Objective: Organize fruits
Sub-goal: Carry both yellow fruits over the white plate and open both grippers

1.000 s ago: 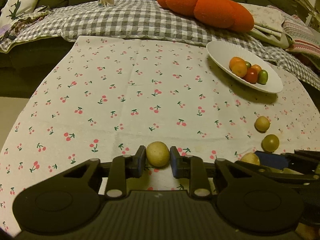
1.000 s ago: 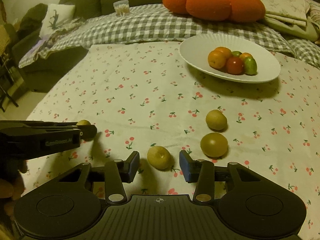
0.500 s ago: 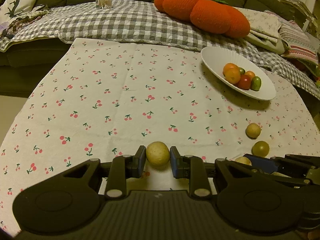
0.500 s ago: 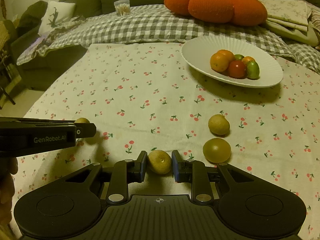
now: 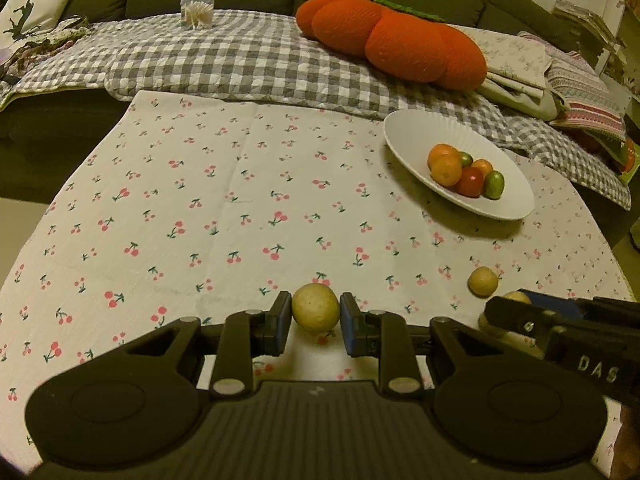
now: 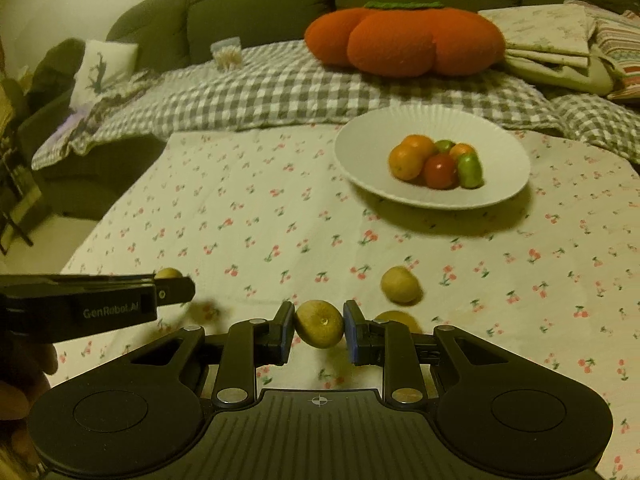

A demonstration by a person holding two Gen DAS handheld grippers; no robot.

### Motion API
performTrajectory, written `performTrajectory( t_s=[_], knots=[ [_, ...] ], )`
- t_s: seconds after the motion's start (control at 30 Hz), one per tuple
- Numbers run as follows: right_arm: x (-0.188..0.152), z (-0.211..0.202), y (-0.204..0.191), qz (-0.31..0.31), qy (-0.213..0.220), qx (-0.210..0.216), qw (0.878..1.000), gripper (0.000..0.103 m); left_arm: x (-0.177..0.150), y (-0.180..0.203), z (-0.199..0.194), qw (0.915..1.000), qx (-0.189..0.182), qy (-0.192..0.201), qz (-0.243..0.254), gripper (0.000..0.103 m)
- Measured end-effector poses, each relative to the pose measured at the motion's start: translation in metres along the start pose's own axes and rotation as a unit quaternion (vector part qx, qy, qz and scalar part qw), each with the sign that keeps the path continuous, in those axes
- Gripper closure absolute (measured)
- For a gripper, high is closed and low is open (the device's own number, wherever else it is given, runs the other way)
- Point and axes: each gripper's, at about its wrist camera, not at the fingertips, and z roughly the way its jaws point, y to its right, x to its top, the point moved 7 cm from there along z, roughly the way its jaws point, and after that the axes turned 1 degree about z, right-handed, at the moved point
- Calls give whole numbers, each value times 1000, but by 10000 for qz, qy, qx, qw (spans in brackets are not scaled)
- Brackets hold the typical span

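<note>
Left wrist view: left gripper (image 5: 315, 317) jaws pinch a round yellow fruit (image 5: 315, 308) (matte, speckled); right gripper (image 6: 319, 326) likewise.

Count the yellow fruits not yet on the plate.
4: one in the left gripper, one in the right gripper, two on the tablecloth, one half hidden.

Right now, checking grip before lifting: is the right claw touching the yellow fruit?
Touching. The right wrist view shows both pads pressed against the yellow fruit in the right claw.
</note>
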Motion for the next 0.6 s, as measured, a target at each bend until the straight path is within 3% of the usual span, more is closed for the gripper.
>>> performTrajectory(
  t_s=[0.6],
  knots=[
    [30, -20, 51, 449, 359, -236, 9981, 79, 33, 44, -1, 9988, -298, 249, 314, 79]
  ],
)
